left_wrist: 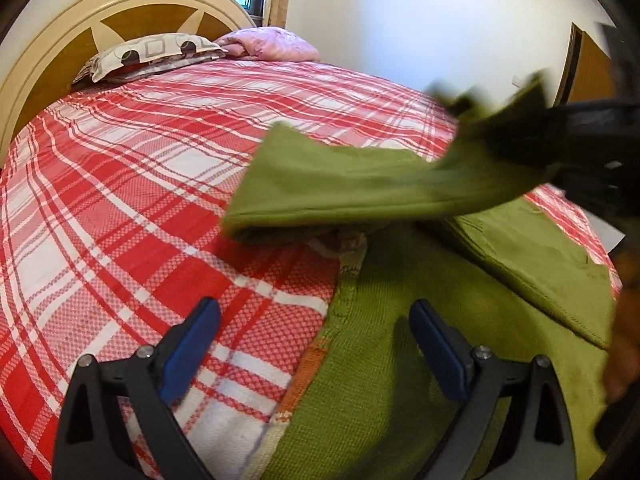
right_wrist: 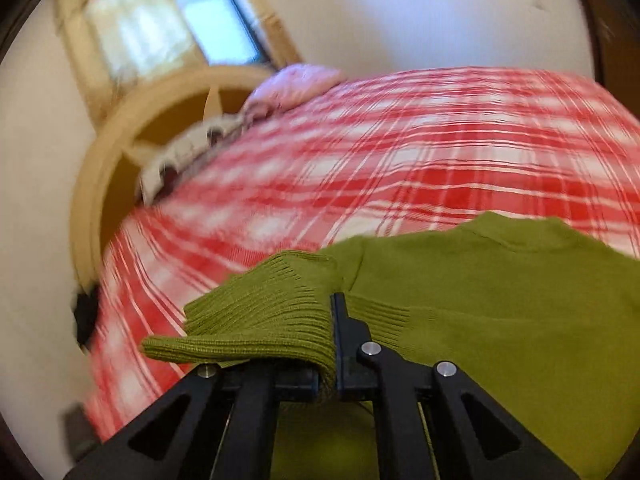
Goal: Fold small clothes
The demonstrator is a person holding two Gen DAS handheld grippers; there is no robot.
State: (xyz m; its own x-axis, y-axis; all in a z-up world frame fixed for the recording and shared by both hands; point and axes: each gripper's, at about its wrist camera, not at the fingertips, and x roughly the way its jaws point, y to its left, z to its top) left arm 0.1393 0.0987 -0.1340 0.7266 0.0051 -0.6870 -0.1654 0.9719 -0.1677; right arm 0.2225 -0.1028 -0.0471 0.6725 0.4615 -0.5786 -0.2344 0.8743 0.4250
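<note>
A small olive-green knit sweater (left_wrist: 400, 360) lies on a bed with a red and white plaid cover (left_wrist: 140, 200). My left gripper (left_wrist: 316, 344) is open and empty, hovering just above the sweater's left hem edge. My right gripper (right_wrist: 334, 340) is shut on the ribbed cuff (right_wrist: 260, 320) of a sleeve. In the left wrist view the right gripper (left_wrist: 592, 152) enters from the right, blurred, holding the sleeve (left_wrist: 340, 184) lifted across the sweater body toward the left. The sweater body also shows in the right wrist view (right_wrist: 500, 300).
A cream and wood headboard (left_wrist: 60, 52) stands at the far end of the bed, with a patterned pillow (left_wrist: 152, 54) and a pink quilt (left_wrist: 272, 44). A white wall and a wooden door (left_wrist: 588, 68) are at the right.
</note>
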